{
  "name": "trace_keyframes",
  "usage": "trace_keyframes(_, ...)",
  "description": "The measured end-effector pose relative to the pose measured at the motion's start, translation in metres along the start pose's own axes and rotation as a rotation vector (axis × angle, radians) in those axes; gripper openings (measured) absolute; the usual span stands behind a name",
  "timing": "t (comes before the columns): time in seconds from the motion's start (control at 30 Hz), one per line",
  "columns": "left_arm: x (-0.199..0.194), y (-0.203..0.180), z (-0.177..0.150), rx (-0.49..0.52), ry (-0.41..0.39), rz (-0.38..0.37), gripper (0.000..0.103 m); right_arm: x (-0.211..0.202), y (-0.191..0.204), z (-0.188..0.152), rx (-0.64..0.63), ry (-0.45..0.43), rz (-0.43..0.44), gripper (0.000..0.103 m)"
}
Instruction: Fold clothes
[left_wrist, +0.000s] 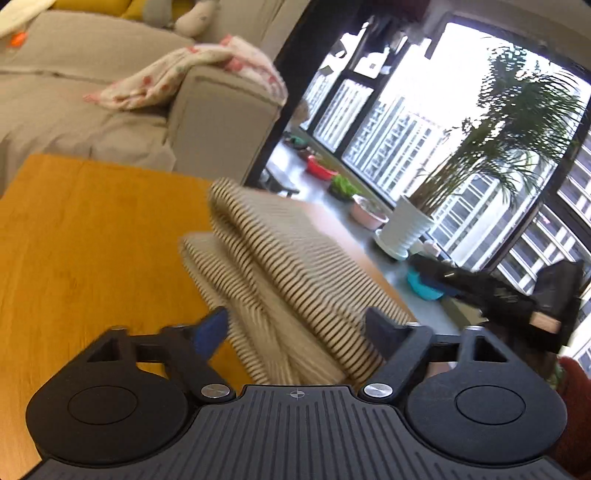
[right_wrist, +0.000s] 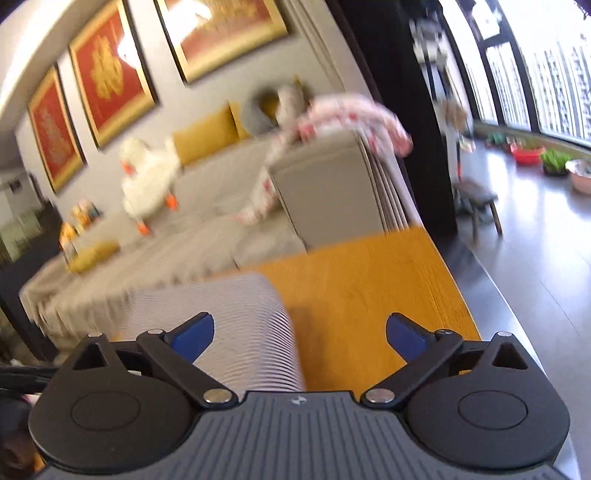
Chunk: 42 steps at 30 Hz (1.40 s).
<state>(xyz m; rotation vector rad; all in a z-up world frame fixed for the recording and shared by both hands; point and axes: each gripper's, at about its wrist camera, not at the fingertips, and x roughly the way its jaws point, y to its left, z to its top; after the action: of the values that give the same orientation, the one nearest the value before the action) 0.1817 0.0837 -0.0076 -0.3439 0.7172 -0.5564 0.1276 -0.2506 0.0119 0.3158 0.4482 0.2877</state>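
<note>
The left gripper (left_wrist: 295, 328), fingers spread, brackets the folded striped shirt (left_wrist: 280, 273) on the table (left_wrist: 81, 236), probably steadying it; the right gripper (right_wrist: 299, 332) is spread too, empty.

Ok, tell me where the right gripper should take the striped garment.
On its near free edge, coming in from the bare table side. The striped garment lies flat there, its edge between the open fingers of the right gripper, so one finger can slide under. A judgement; blur hides the layers.
</note>
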Motion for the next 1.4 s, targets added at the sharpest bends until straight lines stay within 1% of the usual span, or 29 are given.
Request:
trace_keyframes(0.07,0.004,0.006,-0.004,-0.032,0.014,-0.001,0.067,-0.010,0.009,-0.002,-0.024,-0.014,0.033,0.099)
trace_keyframes(0.1,0.004,0.008,-0.005,-0.045,0.009,-0.001,0.067,-0.014,0.016,-0.004,-0.063,-0.014,0.041,0.097)
trace_keyframes(0.17,0.002,0.013,-0.005,-0.072,-0.008,0.003,0.067,-0.021,0.035,-0.012,-0.185,-0.005,0.055,0.093)
trace_keyframes(0.23,-0.001,0.018,-0.005,-0.094,-0.024,0.006,0.067,-0.024,0.059,-0.028,-0.339,0.021,0.079,0.081)
trace_keyframes(0.27,-0.001,0.019,-0.003,-0.100,-0.028,0.007,0.066,-0.025,0.070,-0.035,-0.407,0.034,0.085,0.077)
trace_keyframes(0.3,-0.001,0.020,-0.002,-0.102,-0.031,0.009,0.066,-0.021,0.078,-0.041,-0.443,0.049,0.073,0.070)
trace_keyframes(0.33,0.000,0.019,0.000,-0.099,-0.034,0.011,0.064,-0.016,0.086,-0.047,-0.478,0.064,0.061,0.070)
trace_keyframes(0.4,-0.001,0.018,0.004,-0.091,-0.045,0.015,0.063,-0.001,0.097,-0.057,-0.525,0.120,0.040,0.070)
trace_keyframes(0.5,-0.009,0.023,0.008,-0.108,-0.074,0.048,0.064,0.002,0.107,-0.064,-0.606,0.108,0.020,0.072)
trace_keyframes(0.57,-0.012,0.032,0.009,-0.138,-0.089,0.086,0.066,-0.009,0.118,-0.064,-0.655,0.068,0.065,0.074)
trace_keyframes(0.6,-0.012,0.037,0.009,-0.159,-0.092,0.097,0.066,-0.015,0.124,-0.064,-0.680,0.047,0.088,0.085)
trace_keyframes(0.63,-0.011,0.041,0.010,-0.176,-0.093,0.103,0.065,-0.018,0.129,-0.066,-0.706,0.033,0.105,0.087)
trace_keyframes(0.7,-0.010,0.047,0.010,-0.202,-0.091,0.100,0.066,-0.010,0.142,-0.078,-0.769,0.045,0.095,0.087)
trace_keyframes(0.77,-0.011,0.050,0.008,-0.206,-0.089,0.099,0.067,0.000,0.155,-0.090,-0.829,0.056,0.081,0.087)
trace_keyframes(0.8,-0.012,0.052,0.008,-0.204,-0.090,0.100,0.068,0.007,0.159,-0.094,-0.847,0.056,0.059,0.086)
trace_keyframes(0.87,-0.017,0.057,0.008,-0.210,-0.098,0.102,0.071,0.020,0.161,-0.093,-0.834,0.053,0.028,0.068)
trace_keyframes(0.9,-0.021,0.060,0.007,-0.216,-0.105,0.102,0.073,0.020,0.157,-0.086,-0.781,0.053,0.039,0.064)
trace_keyframes(0.93,-0.024,0.063,0.006,-0.224,-0.112,0.102,0.076,0.018,0.152,-0.077,-0.715,0.055,0.064,0.050)
trace_keyframes(1.0,-0.028,0.070,0.007,-0.244,-0.125,0.101,0.078,0.013,0.143,-0.061,-0.633,0.058,0.084,0.041)
trace_keyframes(1.03,-0.028,0.073,0.008,-0.254,-0.129,0.101,0.078,0.012,0.140,-0.058,-0.629,0.050,0.075,0.036)
trace_keyframes(1.07,-0.028,0.076,0.009,-0.259,-0.129,0.099,0.078,0.010,0.138,-0.055,-0.626,0.042,0.067,0.029)
trace_keyframes(1.13,-0.028,0.076,0.010,-0.255,-0.128,0.092,0.078,0.006,0.134,-0.043,-0.609,0.012,0.060,0.025)
trace_keyframes(1.23,-0.029,0.073,0.012,-0.237,-0.129,0.083,0.078,-0.003,0.139,-0.018,-0.621,-0.070,0.048,0.024)
trace_keyframes(1.27,-0.029,0.071,0.013,-0.232,-0.133,0.081,0.078,0.001,0.144,-0.015,-0.646,-0.070,0.059,0.024)
trace_keyframes(1.3,-0.029,0.070,0.015,-0.226,-0.137,0.079,0.078,0.006,0.149,-0.014,-0.671,-0.064,0.071,0.024)
trace_keyframes(1.33,-0.029,0.068,0.016,-0.221,-0.140,0.077,0.078,0.014,0.154,-0.018,-0.699,-0.030,0.093,0.024)
trace_keyframes(1.4,-0.031,0.062,0.022,-0.198,-0.153,0.066,0.078,0.031,0.168,-0.044,-0.782,0.062,0.126,0.025)
